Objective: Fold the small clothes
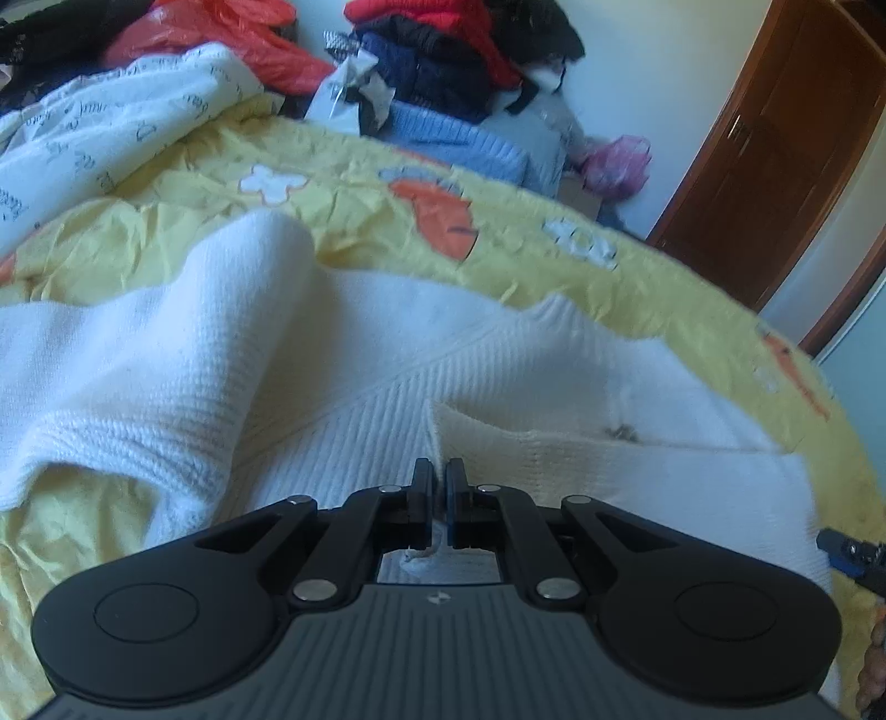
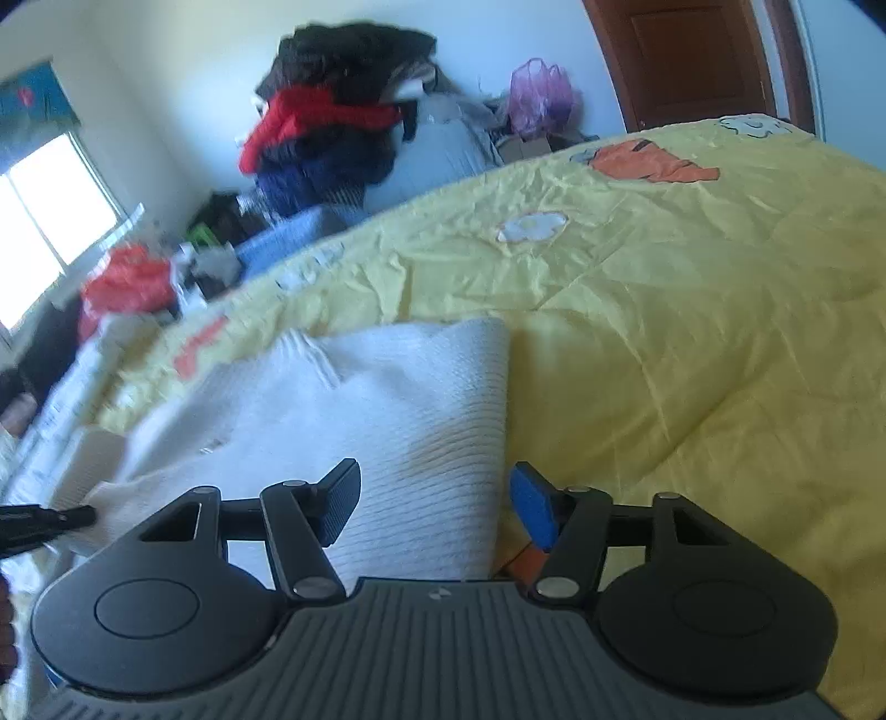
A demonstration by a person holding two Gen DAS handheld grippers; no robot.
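While clamped, left claw (image 1: 438, 471) pinches one white knit garment (image 1: 343, 354) on one yellow bed quilt (image 1: 387, 221). Right claw (image 2: 432, 498): jaws apart, empty, over the garment's edge.

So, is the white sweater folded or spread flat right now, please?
Partly folded: the white sweater has a section doubled over itself on the yellow blanket.

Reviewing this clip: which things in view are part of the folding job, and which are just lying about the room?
Part of the job:
- white ribbed knit garment on the yellow patterned quilt
- left gripper, shut on the garment's edge
- right gripper, open over the garment

Lying about:
- heap of dark and red clothes
- red plastic bag
- pink plastic bag
- brown wooden door
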